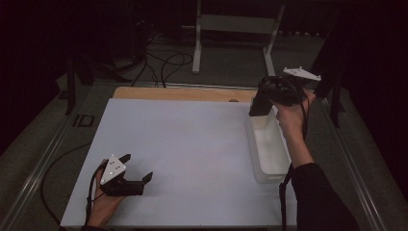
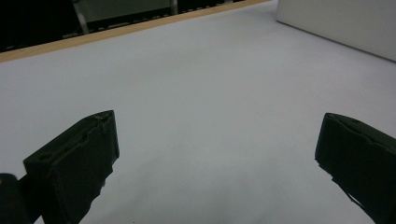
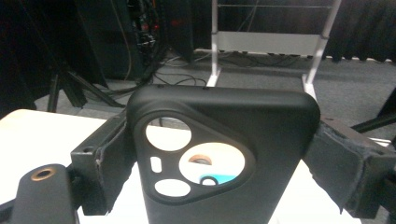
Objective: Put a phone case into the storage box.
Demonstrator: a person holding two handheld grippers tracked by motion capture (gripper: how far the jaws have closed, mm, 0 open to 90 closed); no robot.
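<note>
Right gripper (image 1: 262, 107) at 2 o'clock on the table (image 1: 192, 144), raised over the far end of the white tray (image 1: 269, 159), jaws clamped on both side edges of a black phone case (image 3: 224, 154) held upright, camera cutout facing the right gripper view. Left gripper (image 1: 137, 168) at 7 o'clock, low over the white surface, jaws spread wide with nothing between them.

The phone case (image 3: 224, 154) runs off the bottom edge of the right gripper view, its lower part unseen. The white bin (image 2: 341, 23) is cut off at the left gripper view's top-right corner.
</note>
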